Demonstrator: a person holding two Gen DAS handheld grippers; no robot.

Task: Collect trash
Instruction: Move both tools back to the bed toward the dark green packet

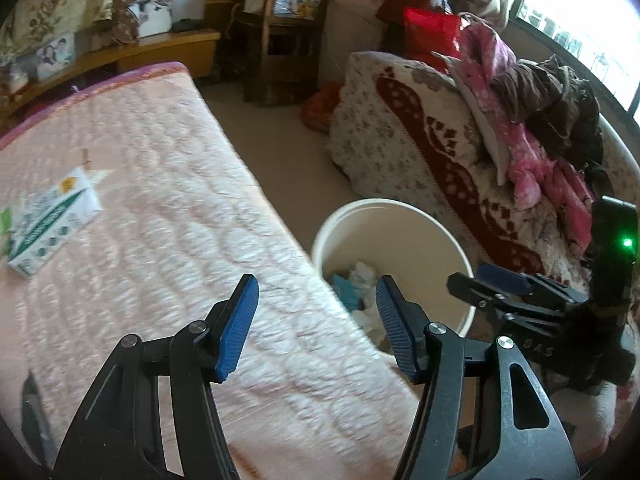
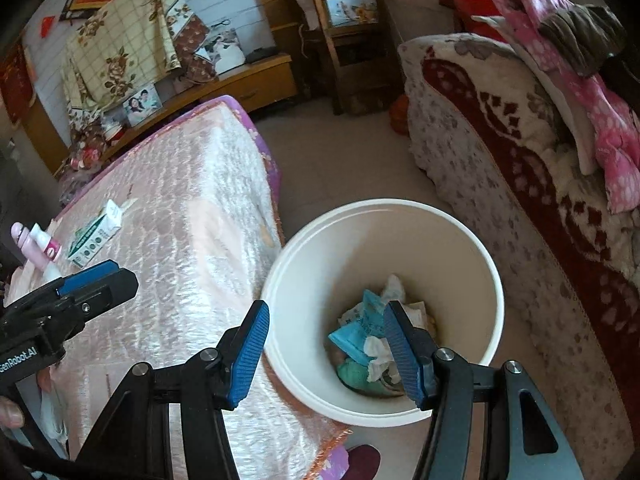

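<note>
A white bucket (image 2: 400,240) stands on the floor between the bed and a sofa. It holds crumpled trash: a blue wrapper (image 2: 354,334) and white tissue (image 2: 378,354). My right gripper (image 2: 328,312) hangs open above the bucket's near side, with nothing between its blue pads. My left gripper (image 1: 316,284) is also open and empty over the edge of the pink bed cover (image 1: 160,200), right beside the bucket (image 1: 384,202). A green-and-white carton (image 1: 52,228) lies on the bed at the far left. Pink and white tubes (image 2: 40,248) lie near the carton (image 2: 94,236).
A sofa under a red-and-white blanket (image 2: 500,152) with piled clothes (image 1: 532,120) flanks the bucket on the right. A wooden shelf (image 2: 348,40) and a low cabinet (image 2: 248,80) stand at the back. Beige floor (image 2: 340,160) runs between bed and sofa. A fingertip (image 2: 10,414) shows at the left edge.
</note>
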